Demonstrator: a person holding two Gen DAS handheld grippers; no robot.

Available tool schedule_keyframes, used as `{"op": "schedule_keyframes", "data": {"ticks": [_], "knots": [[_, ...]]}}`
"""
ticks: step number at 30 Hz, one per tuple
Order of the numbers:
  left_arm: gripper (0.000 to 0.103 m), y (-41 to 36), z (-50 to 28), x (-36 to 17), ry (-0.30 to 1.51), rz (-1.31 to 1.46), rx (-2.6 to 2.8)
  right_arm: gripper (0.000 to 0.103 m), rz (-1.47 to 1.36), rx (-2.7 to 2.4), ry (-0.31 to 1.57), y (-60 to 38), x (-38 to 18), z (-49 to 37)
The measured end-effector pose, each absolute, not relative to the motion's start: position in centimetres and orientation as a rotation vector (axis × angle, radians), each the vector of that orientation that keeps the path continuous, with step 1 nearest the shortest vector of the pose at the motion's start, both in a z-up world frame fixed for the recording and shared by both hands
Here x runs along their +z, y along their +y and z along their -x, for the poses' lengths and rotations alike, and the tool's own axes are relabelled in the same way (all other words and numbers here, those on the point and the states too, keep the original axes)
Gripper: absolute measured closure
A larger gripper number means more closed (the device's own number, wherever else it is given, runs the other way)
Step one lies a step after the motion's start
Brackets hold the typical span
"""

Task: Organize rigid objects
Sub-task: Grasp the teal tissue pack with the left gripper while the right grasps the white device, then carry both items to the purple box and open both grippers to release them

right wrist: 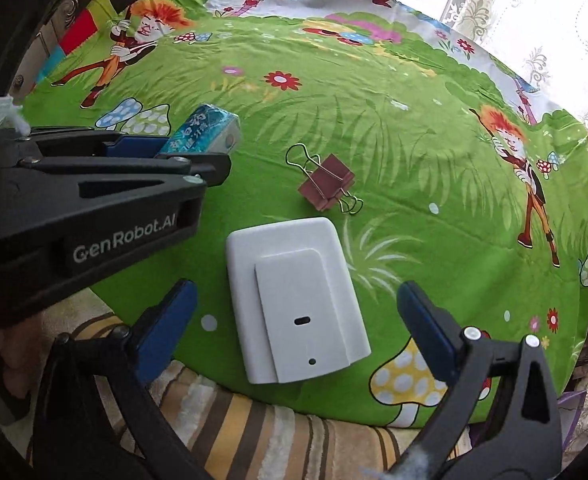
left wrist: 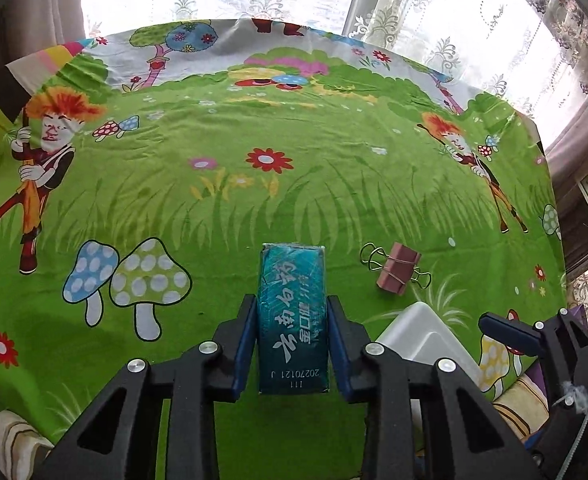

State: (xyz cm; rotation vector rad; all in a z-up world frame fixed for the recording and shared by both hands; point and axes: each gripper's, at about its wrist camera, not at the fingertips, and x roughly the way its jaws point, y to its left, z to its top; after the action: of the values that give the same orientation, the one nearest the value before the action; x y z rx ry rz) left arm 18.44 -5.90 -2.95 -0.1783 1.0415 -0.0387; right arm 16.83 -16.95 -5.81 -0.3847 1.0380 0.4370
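Figure: two wrist views of a sorting job at an early stage. My left tongs (left wrist: 293,340) are clenched on the teal box (left wrist: 293,320), their blue pads pressed against its two long sides. In the right wrist view the same tongs (right wrist: 198,150) hold the box (right wrist: 206,130) at the left of the counter (right wrist: 414,120), which is covered by a green cartoon cloth. My right tongs (right wrist: 298,332) stand released, jaws wide apart, hovering over the white case (right wrist: 294,300) with nothing between the pads.

Progress, as I judge it: only the first pick is made. The box is gripped but not yet set down anywhere, and I see no tray or bin that marks a goal. The case and the brown clip (right wrist: 326,188) lie untouched, so most of the task remains.

Orientation: the box's long axis runs along my left tongs, its far end pointing away from the camera and down toward the cloth, its printed face up. Whether it still touches the cloth I cannot tell. The case lies flat near the counter's front edge, its long axis running roughly from that edge inward, tilted slightly left. The clip lies just beyond the case, its wire handles splayed to either side.
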Motion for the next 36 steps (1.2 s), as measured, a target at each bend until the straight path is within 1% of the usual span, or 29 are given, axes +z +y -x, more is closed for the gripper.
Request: {"op": "schedule_keyframes", "data": {"ticks": [1, 3, 4, 5, 7, 11, 20, 28, 36], "knots": [[0.069, -6.0, -18.4, -2.9, 1.037, 0.175, -0.035, 0.003, 0.388, 0.435, 1.043, -16.9, -6.0, -17.1], [0.069, -6.0, -18.3, -2.7, 1.028, 0.165, -0.030, 0.011, 0.384, 0.441, 1.057, -16.8, -6.4, -17.5], [0.069, -6.1, -18.2, -2.7, 1.023, 0.159, -0.028, 0.018, 0.379, 0.444, 1.065, -16.8, -6.6, -17.7], [0.069, -6.1, -18.2, -2.6, 1.019, 0.153, -0.025, 0.027, 0.375, 0.447, 1.072, -16.8, -6.7, -17.8], [0.069, -6.2, -18.1, -2.4, 1.010, 0.145, -0.019, 0.033, 0.362, 0.456, 1.073, -16.9, -6.7, -17.7], [0.069, -6.2, -17.6, -1.9, 0.982, 0.131, 0.002, 0.035, 0.358, 0.445, 1.038, -17.2, -6.1, -17.2], [0.069, -8.2, -15.7, 0.5, 0.879, 0.019, 0.035, 0.035, 0.264, 0.347, 0.926, -20.1, -3.2, -16.2], [0.069, -10.1, -14.9, 1.4, 0.857, -0.020, 0.005, 0.035, 0.132, 0.286, 0.895, -23.6, -1.4, -15.8], [0.069, -12.7, -13.6, 2.8, 0.860, 0.013, -0.101, 0.035, 0.068, 0.230, 0.856, -27.2, 0.6, -13.9]]}}
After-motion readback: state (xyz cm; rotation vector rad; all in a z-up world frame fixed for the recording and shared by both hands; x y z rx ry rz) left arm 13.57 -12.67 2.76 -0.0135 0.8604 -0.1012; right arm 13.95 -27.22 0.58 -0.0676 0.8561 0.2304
